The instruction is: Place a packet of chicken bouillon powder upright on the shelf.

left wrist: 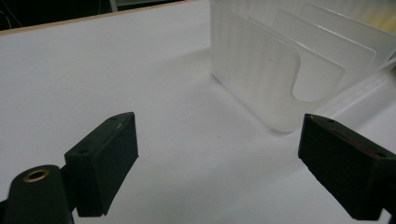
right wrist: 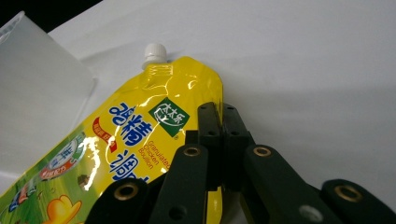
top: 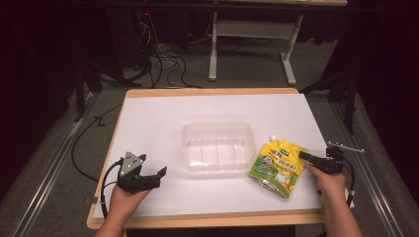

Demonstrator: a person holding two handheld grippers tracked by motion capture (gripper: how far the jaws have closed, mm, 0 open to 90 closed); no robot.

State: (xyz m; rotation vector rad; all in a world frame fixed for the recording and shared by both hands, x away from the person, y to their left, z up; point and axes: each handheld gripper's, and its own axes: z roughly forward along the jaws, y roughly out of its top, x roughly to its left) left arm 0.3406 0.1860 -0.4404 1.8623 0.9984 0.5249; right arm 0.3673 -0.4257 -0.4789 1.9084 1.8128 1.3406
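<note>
So the yellow spouted pouch is lying flat on the white counter, near the right edge, just beside the right end of the clear plastic bin, white cap pointing to the far side. The right hand-held gripper has its jaws pinched tight on the pouch's right edge. Over at near left, the left hand-held gripper sits with jaws spread wide, nothing between them, aimed toward the bin's left end.
</note>
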